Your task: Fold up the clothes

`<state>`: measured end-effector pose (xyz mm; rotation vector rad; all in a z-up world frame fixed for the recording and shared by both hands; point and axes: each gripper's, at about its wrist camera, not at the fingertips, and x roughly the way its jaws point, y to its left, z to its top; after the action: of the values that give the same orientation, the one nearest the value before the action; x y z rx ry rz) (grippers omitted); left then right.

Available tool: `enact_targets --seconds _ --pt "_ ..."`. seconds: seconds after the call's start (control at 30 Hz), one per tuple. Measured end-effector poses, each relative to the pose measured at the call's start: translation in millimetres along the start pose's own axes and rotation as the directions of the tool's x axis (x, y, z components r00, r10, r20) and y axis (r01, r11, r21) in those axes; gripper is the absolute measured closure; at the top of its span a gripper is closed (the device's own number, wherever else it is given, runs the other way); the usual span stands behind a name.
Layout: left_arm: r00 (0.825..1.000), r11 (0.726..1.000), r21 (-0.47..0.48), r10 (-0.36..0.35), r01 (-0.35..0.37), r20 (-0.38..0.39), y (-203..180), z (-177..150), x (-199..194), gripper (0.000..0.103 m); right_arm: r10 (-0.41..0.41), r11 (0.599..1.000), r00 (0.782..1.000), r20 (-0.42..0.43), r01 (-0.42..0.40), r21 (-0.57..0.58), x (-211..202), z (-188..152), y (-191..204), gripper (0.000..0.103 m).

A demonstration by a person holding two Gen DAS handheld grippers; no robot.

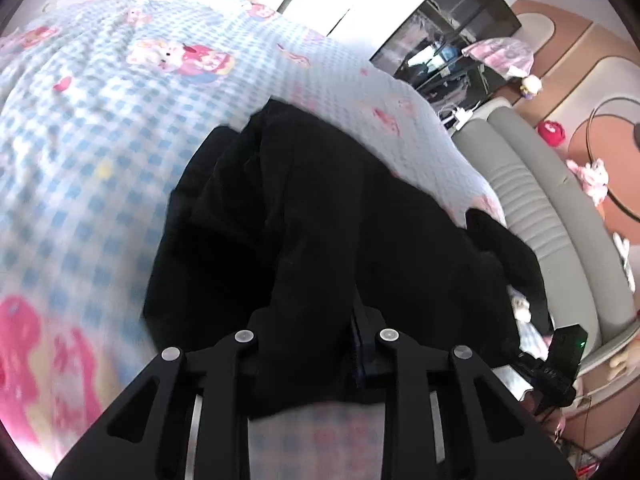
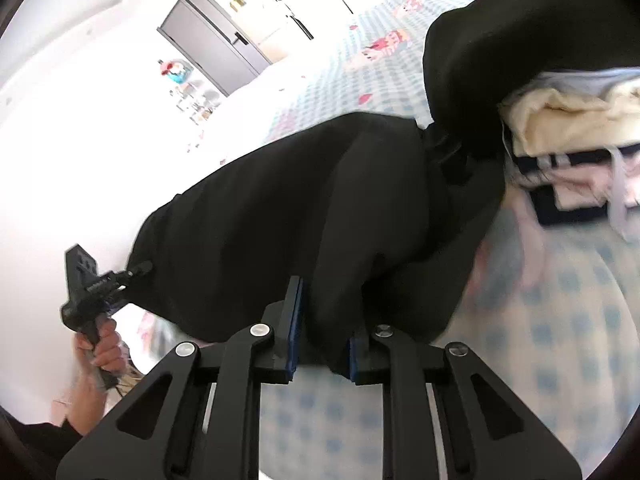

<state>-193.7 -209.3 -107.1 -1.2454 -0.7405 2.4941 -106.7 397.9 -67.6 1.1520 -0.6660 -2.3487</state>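
We logged both grippers clamped on the black garment (image 1: 312, 216), which lay bunched on the blue-checked bedspread (image 1: 100, 152) near its right edge. The left gripper (image 1: 310, 344) pinched a fold of the cloth between its fingers; the right gripper (image 2: 322, 344) likewise had a ridge of the garment (image 2: 280, 216) squeezed between its blue pads (image 2: 295, 320). We judged the step to be the opening grasp of a fold: both near edges secured, nothing laid flat yet. The next move would call for lifting and spreading the cloth evenly, keeping clear of the stack of folded clothes (image 2: 572, 148) at far right.

Which kind of garment it was we could not tell; the black fabric hid seams and the left fingertips. Motion blur softened the bedspread, and the left side of the right wrist view was blown out white.
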Motion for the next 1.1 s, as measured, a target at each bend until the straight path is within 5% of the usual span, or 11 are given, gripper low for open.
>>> enact_targets --seconds 0.13,0.23,0.33,0.47,0.63,0.73,0.83,0.93,1.0,1.07,1.1 --pt "1.0 1.0 0.018 0.018 -0.018 -0.008 4 -18 -8 0.075 0.024 0.999 1.0 0.01 -0.025 0.038 -7 -16 1 0.086" --pt "0.997 0.997 -0.008 0.078 -0.078 -0.009 22 -15 4 0.058 -0.043 0.998 0.999 -0.012 0.043 0.048 7 -16 -6 0.08" --pt "0.996 0.996 -0.023 0.089 -0.09 -0.007 27 -11 5 0.046 -0.095 0.993 0.994 -0.05 0.098 0.07 23 -14 -15 0.059" --pt "0.997 0.995 0.084 0.044 -0.05 0.066 11 0 -13 0.022 -0.113 0.994 0.993 -0.012 0.113 -0.001 23 -6 0 0.034" --pt "0.998 0.985 0.163 0.054 -0.061 0.045 4 32 -1 0.018 -0.106 0.993 0.994 0.014 0.106 -0.047 34 34 6 0.018" --pt "0.986 0.973 0.157 0.169 -0.168 0.005 9 45 23 0.018 -0.114 0.992 0.993 -0.029 0.112 -0.06 64 61 2 0.014" --pt "0.953 0.947 0.11 0.297 -0.302 0.059 25 47 14 0.018 -0.175 0.984 0.981 -0.081 0.172 -0.049 80 68 -12 0.014" --pt "0.978 0.982 0.014 0.188 -0.19 0.088 44 54 2 0.018 -0.142 0.99 0.983 -0.113 0.141 -0.014 96 70 -19 0.013" --pt "0.997 0.997 0.02 0.071 -0.07 -0.012 45 67 25 0.017 -0.098 0.995 0.988 -0.121 0.099 0.001 108 76 -23 0.012" --pt "0.991 0.998 0.058 -0.009 0.016 -0.131 38 74 57 0.021 -0.043 0.999 0.989 -0.142 0.046 0.023 126 83 -23 0.014" --pt "0.984 0.996 0.086 -0.016 0.032 -0.18 30 74 74 0.031 0.024 0.999 0.986 -0.164 -0.017 0.041 137 85 -23 0.026"
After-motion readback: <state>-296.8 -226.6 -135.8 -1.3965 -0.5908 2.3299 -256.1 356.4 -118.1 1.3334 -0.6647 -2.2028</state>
